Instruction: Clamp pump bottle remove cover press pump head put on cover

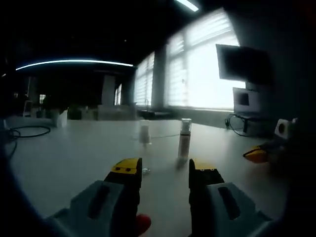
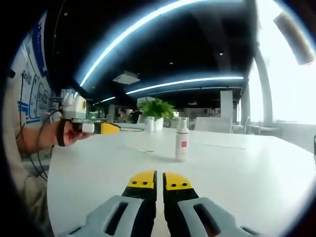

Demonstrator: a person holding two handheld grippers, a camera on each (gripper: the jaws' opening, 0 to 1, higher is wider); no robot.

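A white pump bottle [image 1: 184,140] [image 2: 182,140] with a red label stands upright on the white table [image 1: 74,158] [image 2: 247,173]. A small clear piece that looks like its cover [image 1: 144,133] [image 2: 147,143] stands beside it. My left gripper [image 1: 164,170] is open, a short way in front of the bottle, with nothing between its yellow-tipped jaws. It also appears at the left of the right gripper view [image 2: 111,129], held by a hand [image 2: 69,134]. My right gripper [image 2: 160,181] is shut on nothing, back from the bottle. Its yellow tip [image 1: 256,154] enters the left gripper view from the right.
A potted plant [image 2: 157,111] stands at the table's far side. Black cables [image 1: 24,132] lie at the table's left edge. A monitor [image 1: 243,64] and bright windows are behind the table. The person's sleeve [image 2: 19,148] is at the left.
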